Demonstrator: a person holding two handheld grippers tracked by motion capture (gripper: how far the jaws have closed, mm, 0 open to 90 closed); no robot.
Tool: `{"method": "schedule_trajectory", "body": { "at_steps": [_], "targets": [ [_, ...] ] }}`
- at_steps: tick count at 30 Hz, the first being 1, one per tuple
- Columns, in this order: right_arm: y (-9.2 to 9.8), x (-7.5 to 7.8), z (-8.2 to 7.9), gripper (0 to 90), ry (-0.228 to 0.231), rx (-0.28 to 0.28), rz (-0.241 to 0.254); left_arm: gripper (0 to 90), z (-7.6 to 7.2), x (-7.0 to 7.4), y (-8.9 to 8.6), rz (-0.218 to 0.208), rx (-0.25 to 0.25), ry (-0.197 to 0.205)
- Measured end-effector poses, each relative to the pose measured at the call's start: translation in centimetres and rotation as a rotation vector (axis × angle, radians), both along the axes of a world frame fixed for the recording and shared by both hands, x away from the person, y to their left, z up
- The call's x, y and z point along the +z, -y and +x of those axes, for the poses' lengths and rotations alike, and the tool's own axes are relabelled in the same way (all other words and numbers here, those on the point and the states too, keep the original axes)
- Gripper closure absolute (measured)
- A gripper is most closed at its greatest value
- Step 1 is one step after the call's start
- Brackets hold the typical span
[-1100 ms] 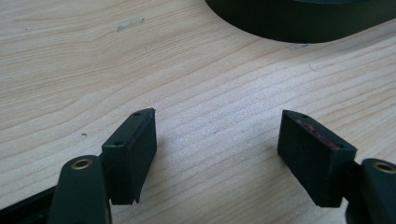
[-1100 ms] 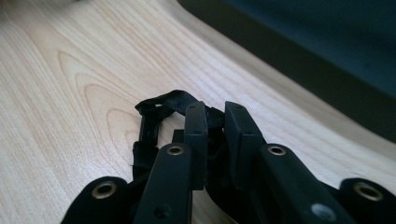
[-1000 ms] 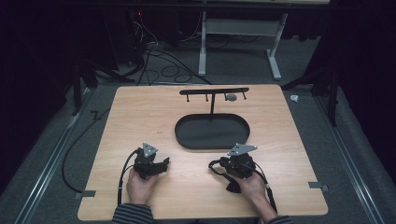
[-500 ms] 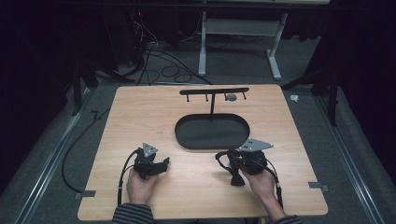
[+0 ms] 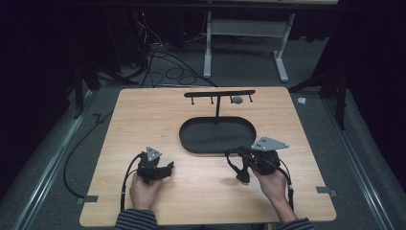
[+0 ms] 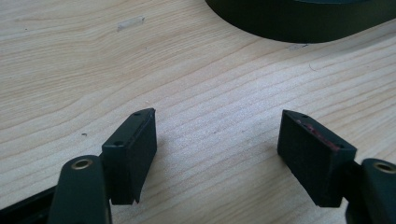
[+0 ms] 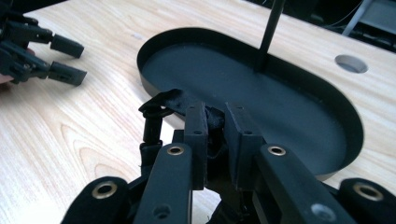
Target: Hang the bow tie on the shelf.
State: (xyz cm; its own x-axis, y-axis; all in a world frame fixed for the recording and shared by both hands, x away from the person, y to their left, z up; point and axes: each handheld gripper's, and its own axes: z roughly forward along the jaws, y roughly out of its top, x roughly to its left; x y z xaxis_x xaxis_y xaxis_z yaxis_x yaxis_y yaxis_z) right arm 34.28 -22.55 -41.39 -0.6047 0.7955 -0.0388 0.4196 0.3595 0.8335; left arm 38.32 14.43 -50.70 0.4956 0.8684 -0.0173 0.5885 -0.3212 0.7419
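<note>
I count one black strap (image 7: pixel 164 103), pinched in my right gripper (image 7: pixel 214 122) at lower centre; my left gripper (image 6: pixel 217 156) is spread over one bench (image 5: pixel 143 124), beside one tray (image 5: pixel 189 139).

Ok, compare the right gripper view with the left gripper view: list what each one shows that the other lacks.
Right gripper view: the right tool shut on a black strap, the tray's floor with its upright post, a round hole in the table, and the left tool farther off. Left gripper view: the left tool's own jaws up close, wide open with nothing between them, and a small pale mark on the wood. Both: the wooden table and the tray's dark wall.
</note>
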Motion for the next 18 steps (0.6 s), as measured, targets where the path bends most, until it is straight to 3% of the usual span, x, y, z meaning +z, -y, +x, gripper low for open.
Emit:
{"method": "schedule_trajectory", "body": {
  "at_steps": [18],
  "targets": [
    [0.5, 2.0, 0.7, 81.7, 0.043, -0.019, 0.021, 28.6, 0.0, 0.0, 0.0, -0.001, -0.002, 0.0]
  ]
}}
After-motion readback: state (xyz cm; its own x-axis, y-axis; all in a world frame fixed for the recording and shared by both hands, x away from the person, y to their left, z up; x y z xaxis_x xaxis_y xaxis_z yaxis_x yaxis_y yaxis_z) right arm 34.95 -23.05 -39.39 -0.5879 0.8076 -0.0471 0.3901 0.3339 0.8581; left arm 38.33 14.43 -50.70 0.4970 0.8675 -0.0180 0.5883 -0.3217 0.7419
